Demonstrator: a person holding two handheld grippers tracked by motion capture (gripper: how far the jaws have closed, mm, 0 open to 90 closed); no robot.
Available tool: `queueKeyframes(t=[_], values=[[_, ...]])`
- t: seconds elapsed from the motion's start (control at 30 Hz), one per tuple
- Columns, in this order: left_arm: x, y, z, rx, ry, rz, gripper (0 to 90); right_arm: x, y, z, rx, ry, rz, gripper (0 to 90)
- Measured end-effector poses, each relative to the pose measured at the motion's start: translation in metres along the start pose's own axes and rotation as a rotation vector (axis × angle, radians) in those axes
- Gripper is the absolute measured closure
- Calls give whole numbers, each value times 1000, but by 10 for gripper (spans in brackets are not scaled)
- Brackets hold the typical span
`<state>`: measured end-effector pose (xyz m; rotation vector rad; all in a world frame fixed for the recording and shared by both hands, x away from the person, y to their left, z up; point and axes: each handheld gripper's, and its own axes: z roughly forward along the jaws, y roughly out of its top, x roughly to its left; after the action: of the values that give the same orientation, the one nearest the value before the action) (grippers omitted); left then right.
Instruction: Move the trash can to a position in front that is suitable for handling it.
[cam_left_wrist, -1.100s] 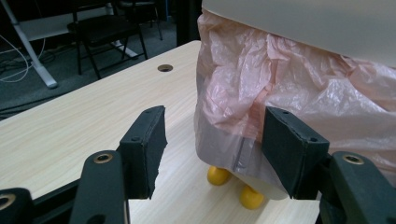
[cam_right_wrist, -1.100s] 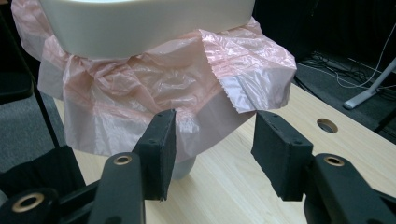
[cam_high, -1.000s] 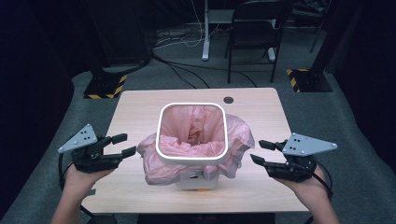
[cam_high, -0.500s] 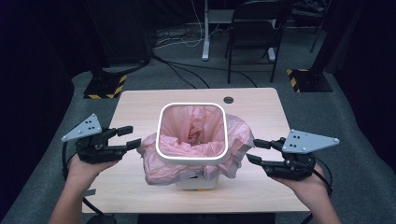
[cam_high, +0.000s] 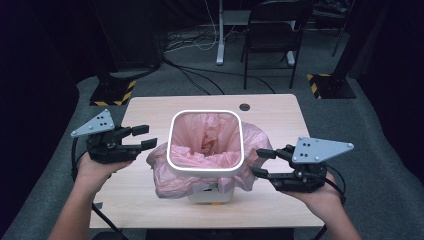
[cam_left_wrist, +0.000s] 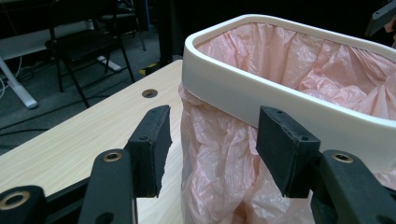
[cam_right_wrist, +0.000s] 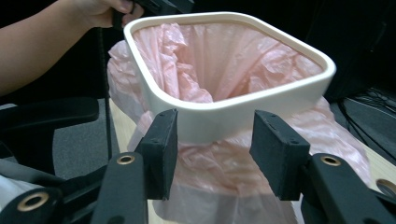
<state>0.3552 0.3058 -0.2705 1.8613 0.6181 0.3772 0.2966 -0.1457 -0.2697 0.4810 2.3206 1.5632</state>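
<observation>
A white square bin rim (cam_high: 205, 167) holds a pink plastic bag (cam_high: 167, 175) whose skirt hangs out below it, in the middle of the wooden table (cam_high: 150, 107). My left gripper (cam_high: 145, 136) is at the bin's left side, tips just short of the bag's ruffle. Its jaws have just been closing a little and still stand apart, pads pressing on nothing. In the left gripper view the gripper (cam_left_wrist: 212, 140) frames the bag (cam_left_wrist: 219, 163) under the rim (cam_left_wrist: 261, 93). My right gripper (cam_high: 261, 163) is open at the bin's right side. In its own view the gripper (cam_right_wrist: 215, 149) faces the rim (cam_right_wrist: 224, 116).
A round cable hole (cam_high: 244, 107) sits near the table's far edge. Beyond the table stand a dark chair (cam_high: 272, 30) and two striped floor bases (cam_high: 114, 92) on grey carpet. The person's other forearm (cam_right_wrist: 42, 42) shows in the right gripper view.
Both grippers have moved inward toward the bin and risen slightly. The left jaws have narrowed a little. The bin and bag have not moved.
</observation>
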Motion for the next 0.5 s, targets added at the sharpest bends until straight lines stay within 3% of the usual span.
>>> queueKeyframes(t=[0.5], values=[[6,20,11,2,-31,-19,473,10,16,20,16,91,-62,518]])
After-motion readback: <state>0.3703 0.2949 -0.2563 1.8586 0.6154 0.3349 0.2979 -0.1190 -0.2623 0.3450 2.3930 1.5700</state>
